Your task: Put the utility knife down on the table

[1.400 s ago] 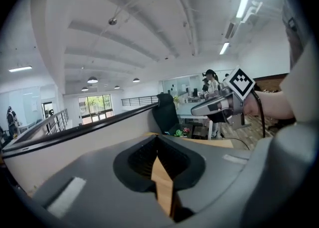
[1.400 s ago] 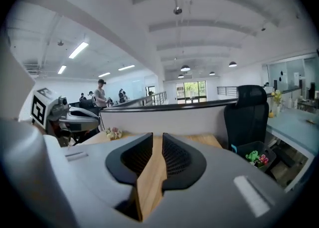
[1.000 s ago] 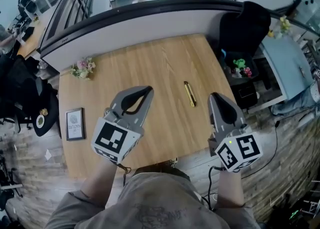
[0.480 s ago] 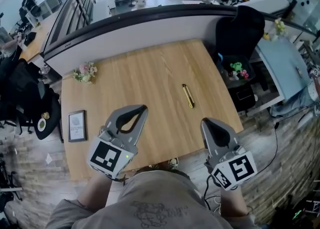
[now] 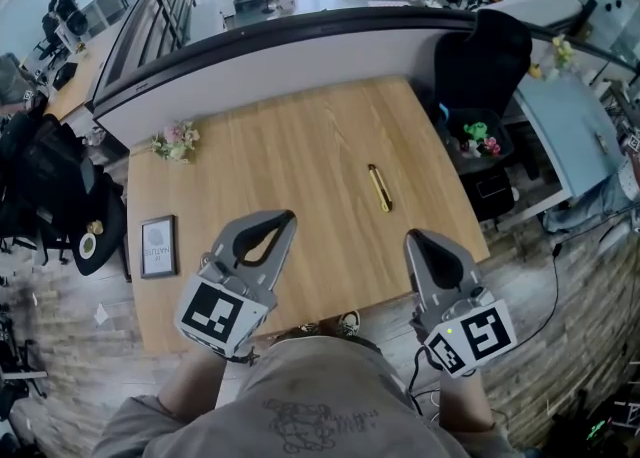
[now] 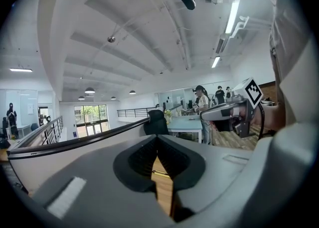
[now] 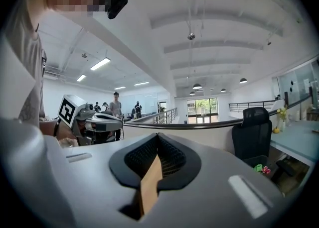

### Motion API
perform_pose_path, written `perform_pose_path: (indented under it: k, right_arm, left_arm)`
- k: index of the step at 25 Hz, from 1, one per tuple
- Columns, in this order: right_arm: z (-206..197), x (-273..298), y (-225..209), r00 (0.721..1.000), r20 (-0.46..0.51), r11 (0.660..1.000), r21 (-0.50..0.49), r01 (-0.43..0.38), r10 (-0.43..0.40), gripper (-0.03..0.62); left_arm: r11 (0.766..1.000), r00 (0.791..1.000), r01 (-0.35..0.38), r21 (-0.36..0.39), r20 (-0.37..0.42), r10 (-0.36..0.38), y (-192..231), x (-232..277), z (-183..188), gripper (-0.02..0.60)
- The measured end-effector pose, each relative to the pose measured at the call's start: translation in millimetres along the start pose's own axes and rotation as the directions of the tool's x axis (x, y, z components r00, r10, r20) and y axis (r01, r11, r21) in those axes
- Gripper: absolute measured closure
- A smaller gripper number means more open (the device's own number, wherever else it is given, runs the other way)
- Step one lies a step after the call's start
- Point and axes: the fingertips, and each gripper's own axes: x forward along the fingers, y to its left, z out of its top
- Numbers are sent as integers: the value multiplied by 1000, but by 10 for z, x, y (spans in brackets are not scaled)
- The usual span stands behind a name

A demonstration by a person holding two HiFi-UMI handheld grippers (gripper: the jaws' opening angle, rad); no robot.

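The yellow utility knife [image 5: 380, 188] lies flat on the wooden table [image 5: 300, 146], right of the middle, with nothing touching it. My left gripper [image 5: 288, 216] hovers over the near part of the table, left of the knife and closer to me; its jaws meet at the tip with nothing between them. My right gripper [image 5: 411, 237] hangs at the near right edge, a short way nearer than the knife, also shut and empty. In the left gripper view the left gripper [image 6: 157, 137] shows closed tips, and in the right gripper view so does the right gripper [image 7: 157, 136].
A small framed picture [image 5: 158, 245] lies at the table's left edge and a flower bunch [image 5: 175, 138] at its far left corner. A black office chair [image 5: 487, 51] and a bin of toys [image 5: 475, 136] stand off the right side. A curved partition [image 5: 300, 41] runs behind the table.
Both grippers have drawn back from the knife toward the near edge of the table. The knife stays lying where it was.
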Motion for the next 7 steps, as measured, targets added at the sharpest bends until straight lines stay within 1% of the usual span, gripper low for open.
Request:
perform_pose_path:
  k: [4,7]
  right_arm:
    - [-19,-42,-28,1000,3,1000,5,1,-1,583]
    - [-40,-85,-37,1000,5,1000,5,2,-2,583]
  left_arm:
    - [1000,1000,-7,1,5,7,-32,2,4,583]
    - [1000,1000,-6,26,21,5,-63,-4,16,582]
